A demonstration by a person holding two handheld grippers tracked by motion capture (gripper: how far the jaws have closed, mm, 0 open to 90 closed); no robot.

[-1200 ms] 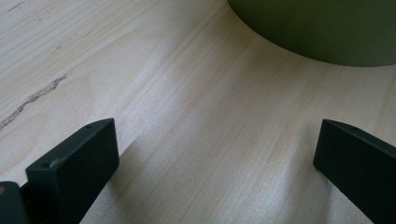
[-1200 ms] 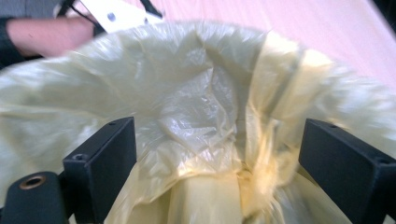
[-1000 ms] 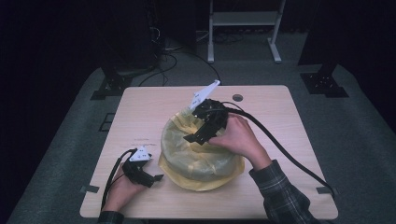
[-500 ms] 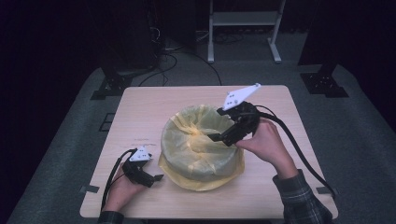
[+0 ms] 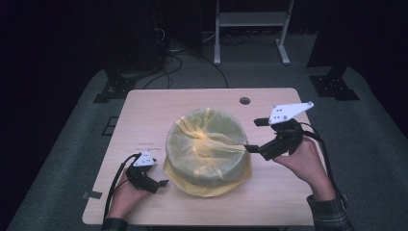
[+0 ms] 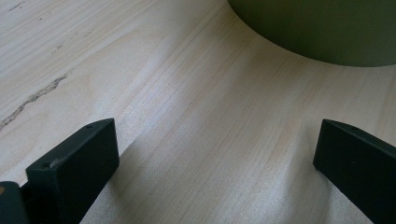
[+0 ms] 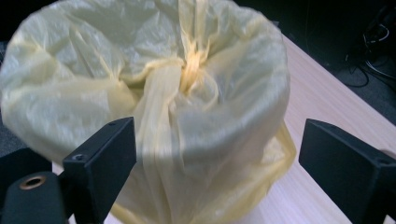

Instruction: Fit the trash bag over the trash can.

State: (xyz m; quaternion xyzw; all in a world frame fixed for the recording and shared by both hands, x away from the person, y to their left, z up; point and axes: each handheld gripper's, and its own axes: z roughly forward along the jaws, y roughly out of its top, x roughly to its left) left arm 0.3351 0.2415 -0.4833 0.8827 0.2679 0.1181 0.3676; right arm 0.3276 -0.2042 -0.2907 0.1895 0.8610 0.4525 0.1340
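From where I'm driving this, the room is dark all round, with grey carpet (image 5: 72,159) under everything. A white metal frame (image 5: 250,21) stands at the far side, and black cables (image 5: 178,53) trail over the floor to its left.

The surface (image 5: 159,115) is pale wood with rounded corners. There's a small round hole (image 5: 244,101) near its far edge, and in the left gripper view I can see a thin dark scratch in the grain.

Biggest thing on it is the bin (image 5: 208,147), a low round tub sitting about mid-surface, a bit towards the near side. A yellow bag (image 7: 154,93) is pulled over it, thin and see-through, crinkled, gathered into a twisted knot over the middle of the top. The loose plastic spreads out in a skirt round the base on the near side.

The right gripper (image 5: 253,135) hangs just right of the bin at about rim height, pointing left at it. Its jaws are wide apart with nothing between them, and the right gripper view has the bag dead ahead.

The left gripper (image 5: 163,182) sits low at the near left, just beside the bag's skirt. Jaws wide there too, only bare wood between them.
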